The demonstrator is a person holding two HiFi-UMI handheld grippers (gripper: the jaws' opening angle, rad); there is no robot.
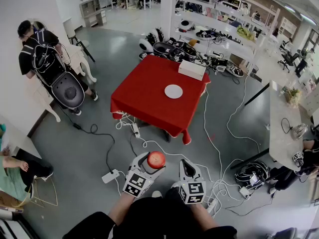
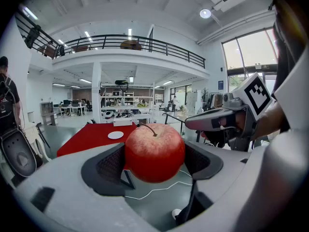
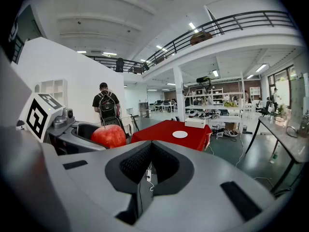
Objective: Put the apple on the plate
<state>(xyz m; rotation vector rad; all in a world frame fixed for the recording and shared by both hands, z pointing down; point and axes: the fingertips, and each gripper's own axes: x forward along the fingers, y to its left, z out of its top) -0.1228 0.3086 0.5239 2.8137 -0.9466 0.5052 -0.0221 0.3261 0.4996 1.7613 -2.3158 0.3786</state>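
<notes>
A red apple sits between the pads of my left gripper, which is shut on it with the jaws spread wide. The apple also shows at the left of the right gripper view. My right gripper is beside it, shut and holding nothing. A small white plate lies on a red-clothed table several steps ahead across the floor. Both grippers are held low in front of the person, far from the table.
A white box sits at the table's far edge. White cables and a power strip lie on the grey floor between me and the table. A person with a backpack stands at left. Shelves stand behind the table and a long desk at right.
</notes>
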